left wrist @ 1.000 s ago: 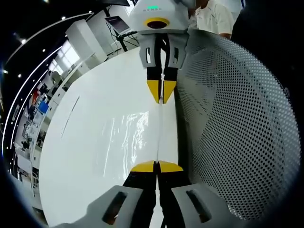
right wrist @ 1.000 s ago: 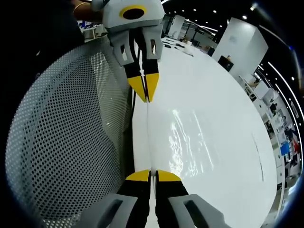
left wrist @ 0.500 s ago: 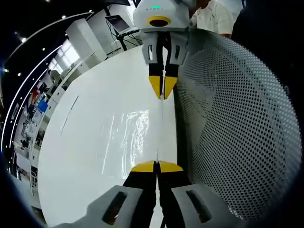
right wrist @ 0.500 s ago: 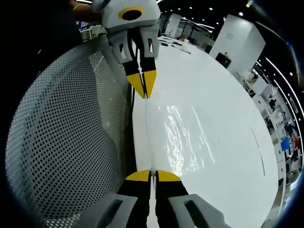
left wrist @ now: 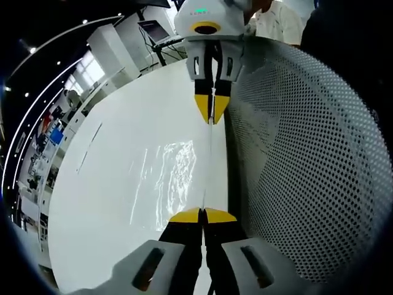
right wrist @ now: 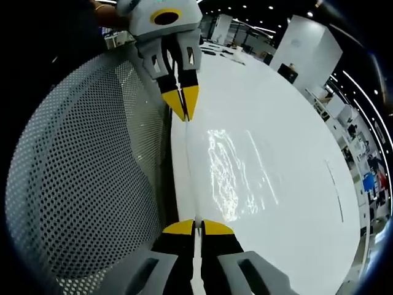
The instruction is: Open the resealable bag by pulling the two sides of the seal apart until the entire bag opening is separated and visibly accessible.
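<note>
**Two grippers pinch a clear bag stretched between them above the table edge**

From where I stand, the left gripper [left wrist: 203,216] has its yellow-tipped jaws pressed together on one end of the resealable bag [left wrist: 178,169], with the thin top edge caught between them. Facing it, the right gripper [left wrist: 212,117] has its jaws pinched together on the opposite end of that same edge. In the right gripper view the same hold shows from the other side: the right gripper [right wrist: 196,228] nips the bag [right wrist: 236,175] near the camera and the left gripper [right wrist: 182,112] clamps it at the far end.

The bag is one clear, glossy sheet, its long axis running straight from one pair of jaws to the other. Its seal line looks like a single thin line between them; whether it has parted anywhere I cannot tell.

That taut line runs just along one long edge of the white table [left wrist: 110,184]. The bag's film spreads out over the tabletop. Beside that table edge stands one perforated white mesh panel [left wrist: 307,172], curving close alongside both grippers. On the other side the tabletop lies wide and bare to its far edge.
</note>
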